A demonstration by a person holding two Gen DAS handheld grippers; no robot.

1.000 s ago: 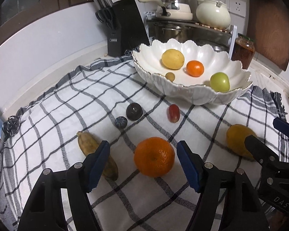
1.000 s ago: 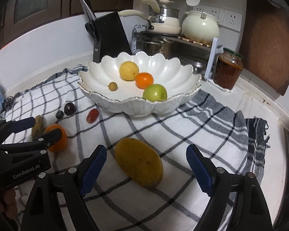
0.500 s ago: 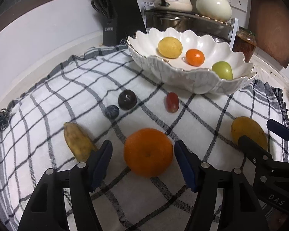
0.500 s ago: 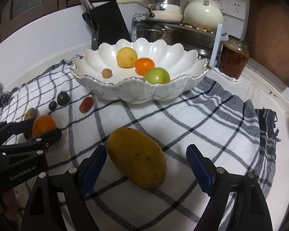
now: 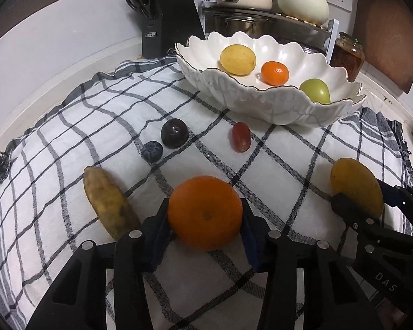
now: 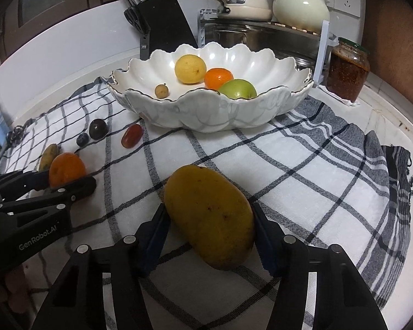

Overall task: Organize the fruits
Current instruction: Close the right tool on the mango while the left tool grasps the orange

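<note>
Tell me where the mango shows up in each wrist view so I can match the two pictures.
Left wrist view: the mango is at the right edge, on the checked cloth, partly behind the right tool.
Right wrist view: the mango is low in the centre, between the closing pads of the right tool.
Shared landmark: the white bowl, beyond the mango in both.
</note>
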